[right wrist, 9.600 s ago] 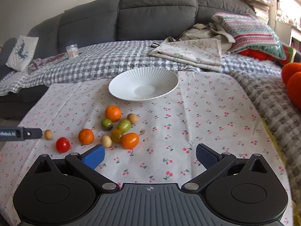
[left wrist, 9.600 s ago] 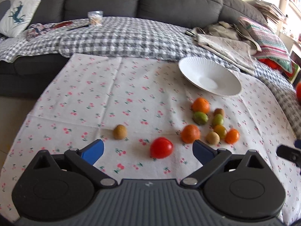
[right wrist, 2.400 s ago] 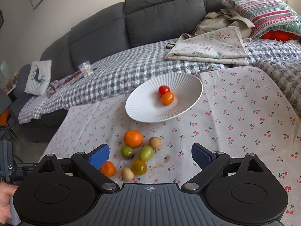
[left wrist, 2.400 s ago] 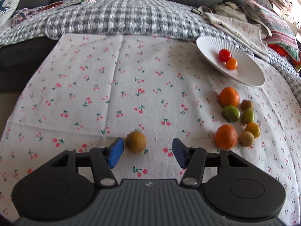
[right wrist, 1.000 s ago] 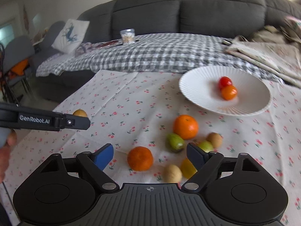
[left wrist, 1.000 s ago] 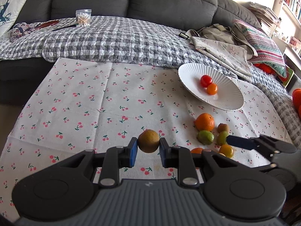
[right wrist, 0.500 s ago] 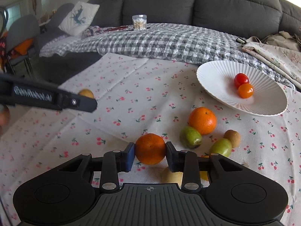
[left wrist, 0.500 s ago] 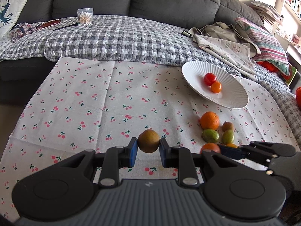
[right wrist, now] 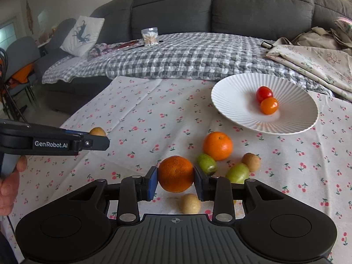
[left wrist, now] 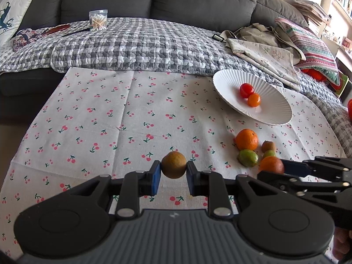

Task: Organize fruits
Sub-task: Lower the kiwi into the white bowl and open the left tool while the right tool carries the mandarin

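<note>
A small brown fruit [left wrist: 173, 164] is clamped squarely between the blue pads of the left gripper [left wrist: 173, 175], its middle level with the jaws and clear of the cherry-print cloth [left wrist: 110, 114] below. An orange [right wrist: 175, 173] is clamped likewise in the right gripper [right wrist: 176, 181], the jaws pressed against its two sides.

On the counter a second orange [right wrist: 217, 146], two green fruits [right wrist: 206, 164] and a brown fruit [right wrist: 251, 162] are gathered close together, near the white ribbed plate [right wrist: 233, 96], in which a red tomato [right wrist: 264, 93] and an orange tomato [right wrist: 269, 105] lie touching.

Only in the right wrist view are a pale yellowish fruit [right wrist: 189, 203], lying under the held orange, and the person's left hand [right wrist: 8, 184] seen. Only in the left wrist view are the striped cushion [left wrist: 312, 48] and the stacked papers behind it shown. A jar of cotton swabs [left wrist: 98, 20] is seen on the checked blanket [left wrist: 143, 44] in both.
</note>
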Available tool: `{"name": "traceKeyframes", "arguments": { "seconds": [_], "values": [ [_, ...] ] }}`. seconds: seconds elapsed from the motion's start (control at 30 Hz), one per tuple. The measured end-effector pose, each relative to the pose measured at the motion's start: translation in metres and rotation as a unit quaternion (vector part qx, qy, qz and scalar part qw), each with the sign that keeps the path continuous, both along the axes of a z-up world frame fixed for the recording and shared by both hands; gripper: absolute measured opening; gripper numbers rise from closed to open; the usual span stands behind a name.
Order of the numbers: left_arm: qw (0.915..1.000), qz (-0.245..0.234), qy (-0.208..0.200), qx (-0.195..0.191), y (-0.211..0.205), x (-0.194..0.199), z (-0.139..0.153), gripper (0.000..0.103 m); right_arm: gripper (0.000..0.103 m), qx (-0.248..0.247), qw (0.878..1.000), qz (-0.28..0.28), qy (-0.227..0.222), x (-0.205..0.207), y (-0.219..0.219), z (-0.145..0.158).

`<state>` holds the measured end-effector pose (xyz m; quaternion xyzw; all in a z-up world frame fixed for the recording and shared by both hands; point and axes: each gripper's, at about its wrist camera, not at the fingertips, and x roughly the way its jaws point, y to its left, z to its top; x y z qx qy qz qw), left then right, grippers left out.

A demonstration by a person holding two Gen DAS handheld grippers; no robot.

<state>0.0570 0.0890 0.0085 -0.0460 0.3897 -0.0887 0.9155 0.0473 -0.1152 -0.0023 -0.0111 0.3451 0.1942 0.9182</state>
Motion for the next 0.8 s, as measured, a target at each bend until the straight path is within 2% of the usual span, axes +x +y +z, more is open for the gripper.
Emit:
{"name": "traceKeyframes", "arguments": {
  "seconds": [0.43, 0.8],
  "values": [
    [0.9999, -0.010, -0.007, 0.000, -0.020, 0.011, 0.004, 0.023, 0.033, 0.017, 0.999, -0.032, -0.011, 0.001, -0.037, 0.021],
    [0.9994, -0.022, -0.021, 0.016, -0.048, 0.027, 0.011, 0.023, 0.033, 0.032, 0.997, -0.065, -0.020, 0.007, -0.075, 0.033]
  ]
}}
